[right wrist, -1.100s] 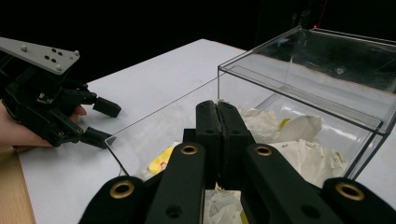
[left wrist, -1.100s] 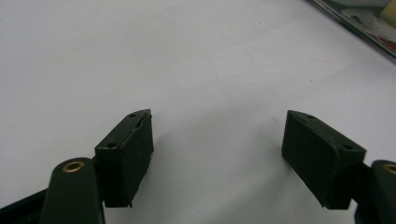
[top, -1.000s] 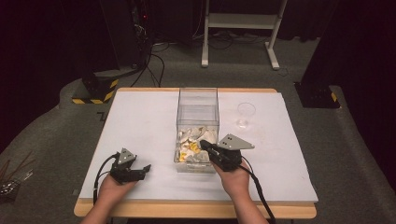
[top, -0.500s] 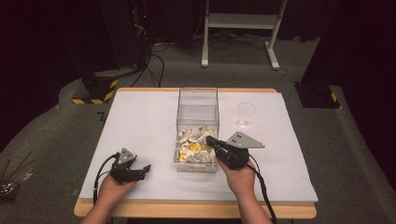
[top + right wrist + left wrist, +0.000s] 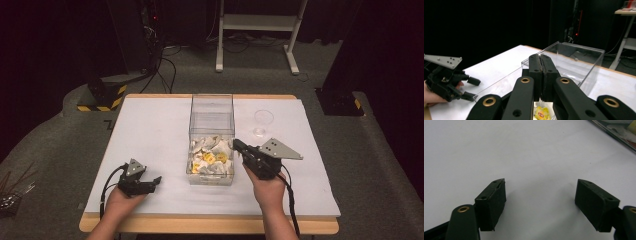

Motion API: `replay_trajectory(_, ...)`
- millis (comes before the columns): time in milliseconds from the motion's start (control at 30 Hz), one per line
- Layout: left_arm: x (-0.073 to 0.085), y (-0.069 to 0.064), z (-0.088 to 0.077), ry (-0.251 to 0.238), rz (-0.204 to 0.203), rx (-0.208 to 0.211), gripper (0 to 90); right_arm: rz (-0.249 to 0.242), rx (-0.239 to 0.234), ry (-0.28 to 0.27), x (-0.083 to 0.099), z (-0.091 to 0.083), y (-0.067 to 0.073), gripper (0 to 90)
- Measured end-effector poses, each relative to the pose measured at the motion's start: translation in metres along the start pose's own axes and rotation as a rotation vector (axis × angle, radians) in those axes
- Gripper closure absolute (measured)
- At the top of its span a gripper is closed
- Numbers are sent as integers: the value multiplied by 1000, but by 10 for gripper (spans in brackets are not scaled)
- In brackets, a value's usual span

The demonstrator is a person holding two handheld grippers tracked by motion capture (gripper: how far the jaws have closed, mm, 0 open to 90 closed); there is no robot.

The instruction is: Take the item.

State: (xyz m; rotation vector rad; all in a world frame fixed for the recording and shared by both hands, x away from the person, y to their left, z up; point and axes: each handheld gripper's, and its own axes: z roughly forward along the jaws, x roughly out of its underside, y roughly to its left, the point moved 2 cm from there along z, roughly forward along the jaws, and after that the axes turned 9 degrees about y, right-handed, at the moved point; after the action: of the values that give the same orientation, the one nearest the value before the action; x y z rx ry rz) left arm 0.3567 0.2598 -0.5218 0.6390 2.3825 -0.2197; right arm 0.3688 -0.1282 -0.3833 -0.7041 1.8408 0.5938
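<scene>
A clear plastic box (image 5: 211,131) stands mid-table with white and yellow packets (image 5: 210,159) heaped in its near end. My right gripper (image 5: 236,144) hovers at the box's right rim; its jaws are pressed together (image 5: 540,58) with nothing visible between them. A yellow packet (image 5: 541,112) lies below them in the box (image 5: 574,62). My left gripper (image 5: 154,182) rests low on the white table (image 5: 150,130) left of the box, jaws wide apart (image 5: 541,192) and nothing between them. It also appears at the left of the right gripper view (image 5: 471,87).
A small clear cup (image 5: 263,117) and a clear lid (image 5: 259,132) sit on the table right of the box. The box's corner (image 5: 616,132) shows at the top right of the left gripper view. Dark floor, cables and a stand surround the table.
My right gripper has drawn back from over the packets, rightward and up to the box's right rim, staying shut. The left gripper has not moved.
</scene>
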Motion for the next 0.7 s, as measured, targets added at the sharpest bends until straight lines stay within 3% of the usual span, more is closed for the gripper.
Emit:
replay_trajectory(333, 0, 0, 0, 0, 0, -1, 254, 23, 57, -18, 0, -13, -16, 889)
replay_trajectory(700, 0, 0, 0, 1, 2, 1, 254, 56, 145, 2, 7, -11, -40, 889)
